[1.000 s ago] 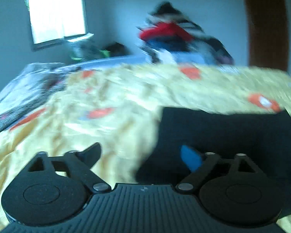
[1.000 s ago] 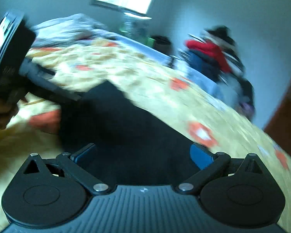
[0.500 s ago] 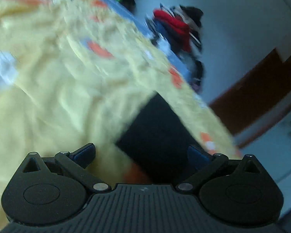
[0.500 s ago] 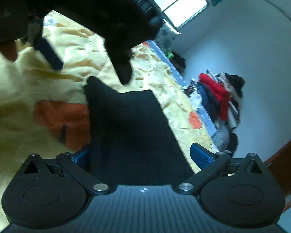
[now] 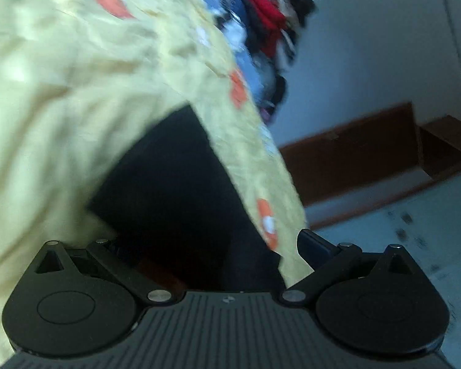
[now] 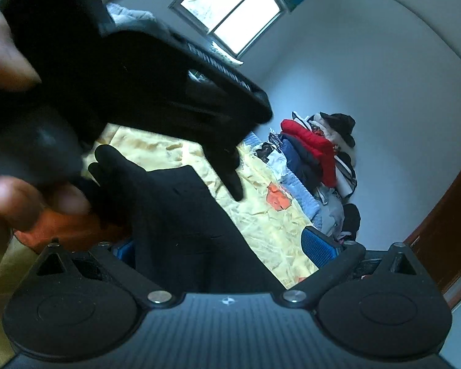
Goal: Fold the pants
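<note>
Black pants (image 5: 175, 190) lie flat on a yellow bedspread (image 5: 61, 92), close to the bed's right edge. My left gripper (image 5: 213, 246) is open and low over their near end, with the dark cloth between its fingers. In the right wrist view the same pants (image 6: 181, 215) run away from my open right gripper (image 6: 222, 247), whose blue pads (image 6: 319, 246) stand on either side of the cloth. The left tool's black housing (image 6: 144, 70) fills the upper left there, held by a hand (image 6: 6, 206). Neither gripper is closed on the cloth.
A pile of clothes (image 6: 316, 153) with a red jacket sits past the bed's far end. A window (image 6: 230, 9) is in the back wall. A brown door (image 6: 439, 224) is at the right. Pale floor (image 5: 415, 215) lies beside the bed.
Both views have swung and tilted. The left gripper has come closer over the pants at the bed edge. In the right view the left tool and hand now loom much larger.
</note>
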The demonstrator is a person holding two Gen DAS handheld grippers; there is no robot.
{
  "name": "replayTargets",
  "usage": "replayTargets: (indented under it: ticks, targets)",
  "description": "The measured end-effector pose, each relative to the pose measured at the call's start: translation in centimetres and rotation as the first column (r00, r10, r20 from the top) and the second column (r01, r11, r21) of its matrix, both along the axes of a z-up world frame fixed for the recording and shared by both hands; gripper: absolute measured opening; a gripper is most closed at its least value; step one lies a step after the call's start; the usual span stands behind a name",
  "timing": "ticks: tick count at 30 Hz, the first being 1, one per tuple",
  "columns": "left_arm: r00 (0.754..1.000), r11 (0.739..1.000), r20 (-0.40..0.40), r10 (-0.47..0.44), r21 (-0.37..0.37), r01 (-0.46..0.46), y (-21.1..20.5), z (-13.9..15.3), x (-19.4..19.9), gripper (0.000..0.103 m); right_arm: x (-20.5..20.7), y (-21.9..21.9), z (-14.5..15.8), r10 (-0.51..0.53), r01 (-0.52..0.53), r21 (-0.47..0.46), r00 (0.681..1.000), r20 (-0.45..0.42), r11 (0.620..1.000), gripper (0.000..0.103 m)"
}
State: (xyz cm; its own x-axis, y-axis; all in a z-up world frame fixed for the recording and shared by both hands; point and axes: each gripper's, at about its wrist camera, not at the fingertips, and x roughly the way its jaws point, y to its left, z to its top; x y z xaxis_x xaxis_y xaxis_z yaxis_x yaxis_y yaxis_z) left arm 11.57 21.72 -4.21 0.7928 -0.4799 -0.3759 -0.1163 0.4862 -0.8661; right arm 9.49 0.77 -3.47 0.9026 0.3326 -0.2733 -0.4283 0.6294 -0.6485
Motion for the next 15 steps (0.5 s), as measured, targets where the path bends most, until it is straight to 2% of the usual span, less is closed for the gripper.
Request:
replayTargets:
  ticks: [4, 7, 8, 9, 10, 11, 12, 13, 14, 15]
  targets:
    - [0.998, 0.998, 0.032, -0.057, 0.004, 0.057, -0.3, -0.1, 1.8, 0.102, -0.2, -1.7, 1.4, 0.020, -0.016, 0.050, 0.997, -0.074, 0.999, 0.103]
    - [0.997, 0.998, 0.054, -0.055, 0.018, 0.055, -0.2, -0.4, 1.9, 0.094, -0.3, -4.6, 3.1, 0.128, -0.102, 0.136, 0.971, -0.202, 0.985, 0.103]
    - [0.998, 0.998, 0.045, -0.051, 0.046, 0.049, -0.2, -0.4, 2.0, 0.078, -0.1, -5.7, 3.7, 0.159, -0.117, 0.183, 0.958, -0.238, 0.976, 0.103]
    - [0.999, 0.995, 0.024, -0.045, 0.088, 0.043, -0.4, -0.5, 1.9, 0.055, 0.3, -6.9, 4.4, 0.189, -0.120, 0.248, 0.943, -0.276, 0.961, 0.103]
    - [0.999, 0.991, -0.001, -0.033, 0.133, 0.032, -0.5, -0.8, 2.0, 0.044, 1.0, -7.9, 5.0, 0.206, -0.106, 0.312, 0.929, -0.306, 0.944, 0.103]
    - [1.000, 0.984, -0.021, -0.023, 0.177, 0.027, -0.7, -1.1, 1.9, 0.027, 1.6, -8.7, 5.3, 0.205, -0.077, 0.361, 0.921, -0.331, 0.930, 0.103]
    - [1.000, 0.980, -0.020, -0.013, 0.200, 0.017, -0.7, -1.4, 1.8, 0.021, 2.6, -9.3, 5.4, 0.182, -0.027, 0.398, 0.916, -0.356, 0.917, 0.103]
    - [1.000, 0.979, -0.009, -0.007, 0.205, 0.008, -0.7, -1.5, 1.6, 0.021, 3.9, -9.5, 5.3, 0.127, 0.046, 0.409, 0.914, -0.385, 0.911, 0.103]
    - [1.000, 0.974, -0.003, 0.002, 0.228, -0.001, -0.9, -1.3, 1.4, 0.020, 5.1, -9.4, 4.8, 0.039, 0.134, 0.379, 0.909, -0.414, 0.916, 0.103]
    - [1.000, 0.964, 0.006, 0.005, 0.267, -0.006, -1.3, -1.0, 1.2, 0.020, 6.3, -8.7, 4.0, -0.073, 0.223, 0.308, 0.899, -0.433, 0.925, 0.103]
